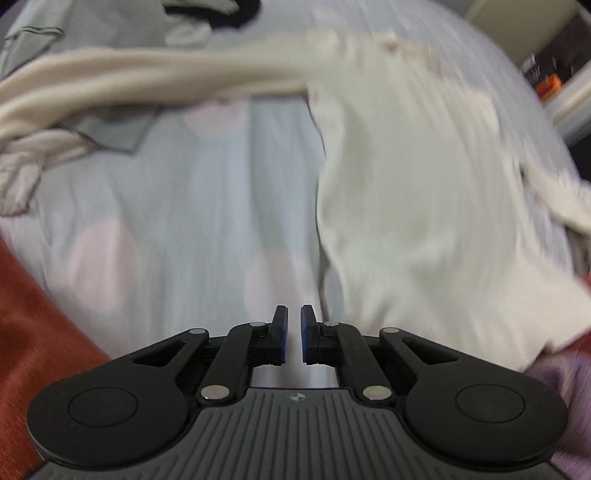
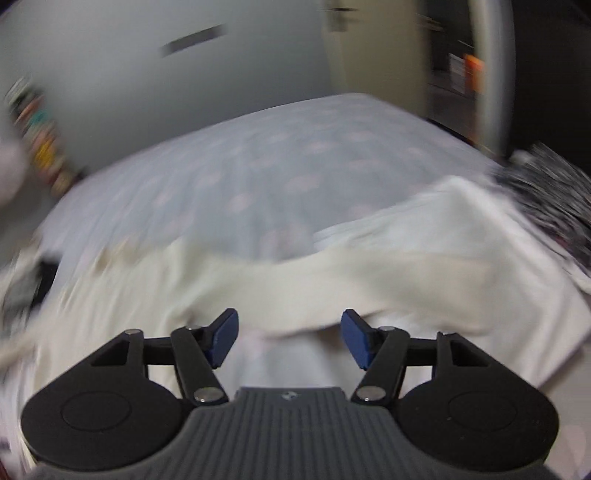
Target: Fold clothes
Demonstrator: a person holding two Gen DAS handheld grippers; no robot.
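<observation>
A cream long-sleeved garment (image 1: 424, 206) lies on a pale blue bed sheet with pink dots (image 1: 207, 221). Its body is to the right and one sleeve (image 1: 155, 81) stretches left across the sheet. My left gripper (image 1: 293, 332) is nearly shut and empty, above bare sheet just left of the garment's edge. In the right wrist view the same cream garment (image 2: 332, 280) lies rumpled ahead. My right gripper (image 2: 288, 336) is open and empty, just above the garment's near edge. Both views are blurred by motion.
A grey-green garment (image 1: 110, 129) and a dark one (image 1: 236, 11) lie at the far left of the bed. Rust-red fabric (image 1: 33, 350) is at the near left. A black-and-white patterned cloth (image 2: 554, 192) lies at the bed's right. A wall and shelves stand behind.
</observation>
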